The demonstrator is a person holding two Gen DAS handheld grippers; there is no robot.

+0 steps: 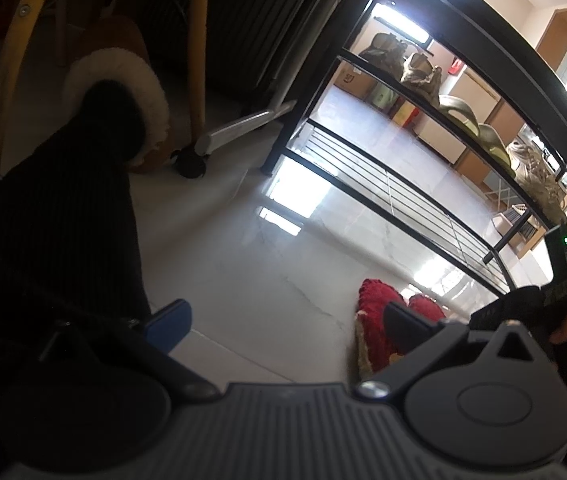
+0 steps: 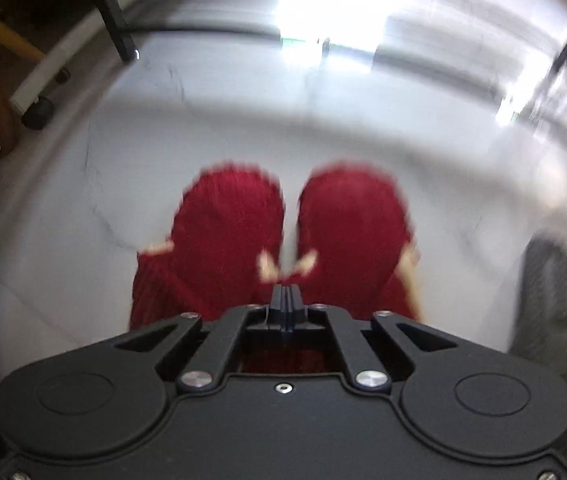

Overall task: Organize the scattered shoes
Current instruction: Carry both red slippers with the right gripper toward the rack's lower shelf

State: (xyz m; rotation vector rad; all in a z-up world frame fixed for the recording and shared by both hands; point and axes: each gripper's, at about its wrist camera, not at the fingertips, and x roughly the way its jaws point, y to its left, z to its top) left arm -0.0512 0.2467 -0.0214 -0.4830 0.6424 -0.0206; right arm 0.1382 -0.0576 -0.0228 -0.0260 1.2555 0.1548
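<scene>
A pair of red slippers (image 2: pixel 287 236) lies side by side on the pale floor (image 2: pixel 123 160) at the centre of the right wrist view, toes toward the top of the frame, their inner edges almost touching. The right gripper (image 2: pixel 286 300) hangs just above the gap between them at lower centre, its fingers clenched together; the blurred frame does not settle whether any cloth is caught between them. In the left wrist view the same slippers show at lower right, just in front of the black shoe rack (image 1: pixel 399 84), whose middle shelf already carries several olive and tan shoes (image 1: pixel 419 70) while the lowest shelf is bare. The left gripper (image 1: pixel 287 324) stands released at the bottom of the frame, one blue pad (image 1: pixel 169 322) and one dark pad spread wide with nothing between. The slippers look knitted or plush, so they should be light, soft and floppy, not slippery or fragile. The likely best hold is the two inner collar edges pinched together, lifting both at once. No brand, label or legible writing shows anywhere.
</scene>
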